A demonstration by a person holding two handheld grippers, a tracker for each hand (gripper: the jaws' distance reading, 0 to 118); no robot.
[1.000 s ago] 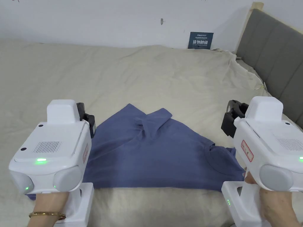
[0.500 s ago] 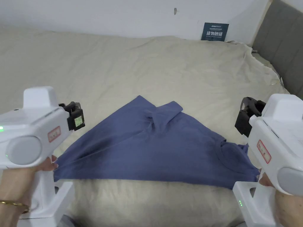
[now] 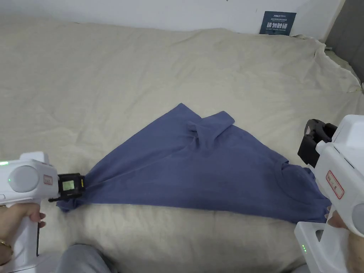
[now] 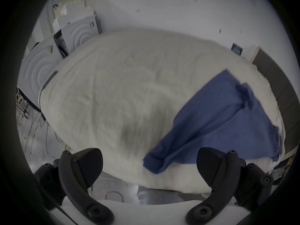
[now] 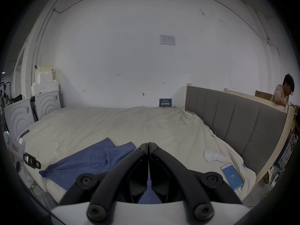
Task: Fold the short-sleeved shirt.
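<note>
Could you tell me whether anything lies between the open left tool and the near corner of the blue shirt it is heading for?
Nothing visible does. In the left gripper view, the left tool has its jaws spread wide, with the blue shirt corner just ahead between them. Around that corner lies just the cream bed cover.

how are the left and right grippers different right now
The left gripper has its jaws spread wide; the right gripper has its jaws closed together. The left sits low at the corner of the blue shirt; the right is raised beside the opposite end. Both are white with black jaws.
</note>
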